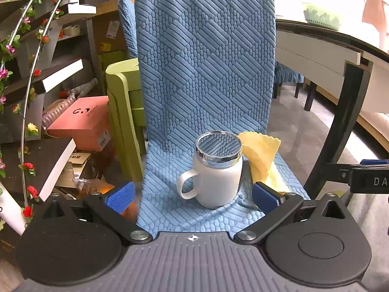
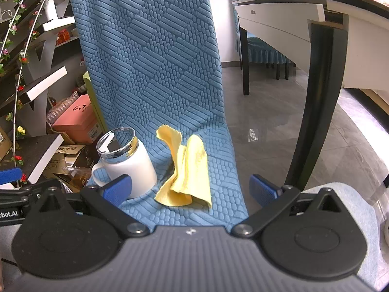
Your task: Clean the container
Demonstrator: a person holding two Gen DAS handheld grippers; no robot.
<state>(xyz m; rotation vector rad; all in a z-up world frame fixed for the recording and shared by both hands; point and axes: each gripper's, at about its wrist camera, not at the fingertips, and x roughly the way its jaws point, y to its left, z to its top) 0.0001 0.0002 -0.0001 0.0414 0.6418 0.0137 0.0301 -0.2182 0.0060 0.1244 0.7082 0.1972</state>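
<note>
A white mug (image 1: 216, 180) with a silver rim and a handle on its left stands upright on the blue chair seat (image 1: 184, 216); it also shows in the right wrist view (image 2: 128, 168). A crumpled yellow cloth (image 1: 261, 160) lies just right of it, also seen in the right wrist view (image 2: 188, 170). My left gripper (image 1: 193, 198) is open and empty, its jaws either side of the mug, just short of it. My right gripper (image 2: 190, 192) is open and empty, facing the cloth.
The blue quilted chair back (image 1: 204, 56) rises behind the mug. A table with a black leg (image 2: 316, 102) stands at the right. Green stools (image 1: 124, 112), a pink box (image 1: 82, 124) and flowered stairs (image 1: 29, 92) crowd the left. Grey floor (image 2: 279, 126) lies right of the chair.
</note>
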